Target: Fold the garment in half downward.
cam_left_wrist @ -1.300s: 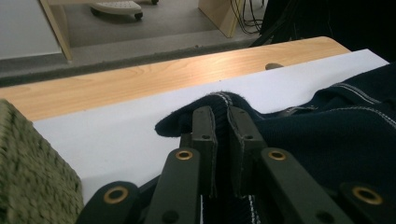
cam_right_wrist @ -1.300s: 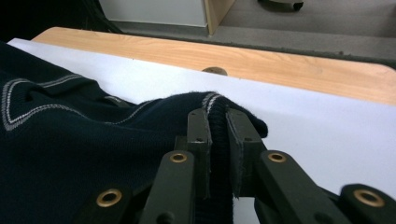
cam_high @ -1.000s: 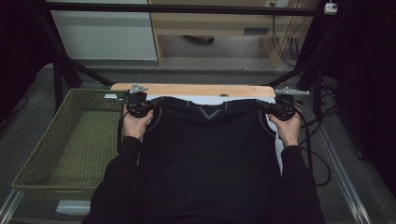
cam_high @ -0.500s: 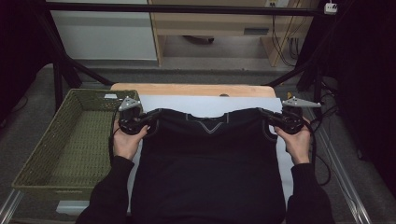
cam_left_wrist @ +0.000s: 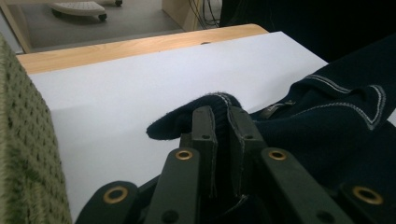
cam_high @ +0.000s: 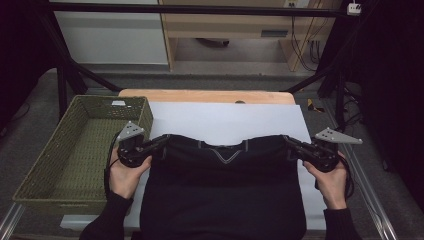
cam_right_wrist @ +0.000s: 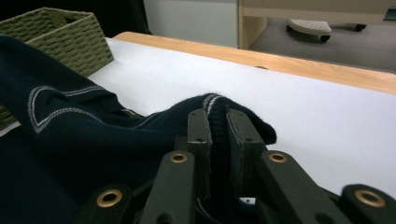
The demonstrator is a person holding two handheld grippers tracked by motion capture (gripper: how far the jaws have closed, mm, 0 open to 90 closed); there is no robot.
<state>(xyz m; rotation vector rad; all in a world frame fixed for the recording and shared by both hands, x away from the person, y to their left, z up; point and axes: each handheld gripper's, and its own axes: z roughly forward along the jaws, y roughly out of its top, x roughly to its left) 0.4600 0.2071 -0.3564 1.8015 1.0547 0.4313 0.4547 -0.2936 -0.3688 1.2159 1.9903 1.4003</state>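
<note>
Your left claw (cam_high: 162, 143) and right claw (cam_high: 289, 143) are each clamped tight on a shoulder of the dark sweater (cam_high: 225, 195), which lies across the lower middle of the frame on the white sheet (cam_high: 225, 120) over the worktop (cam_high: 200, 95). Each claw pinches only a narrow fold of knit. If you pull unevenly, a shoulder could slip free, or the sheet could drag toward the basket (cam_high: 75, 150) at the left.

Sweater bottom: the dark sweater (cam_high: 222, 195) runs off the lower edge of the high view, so its hem is cut off.
Sleeves: hidden, folded somewhere under the body.
Table: the white sheet (cam_high: 225, 122) covers most of the wooden table (cam_high: 200, 95), and the sweater hides the sheet's near part.
Basket: the green basket (cam_high: 75, 150) has its near corner cut off.
Person's arms: cut off at the bottom.
</note>
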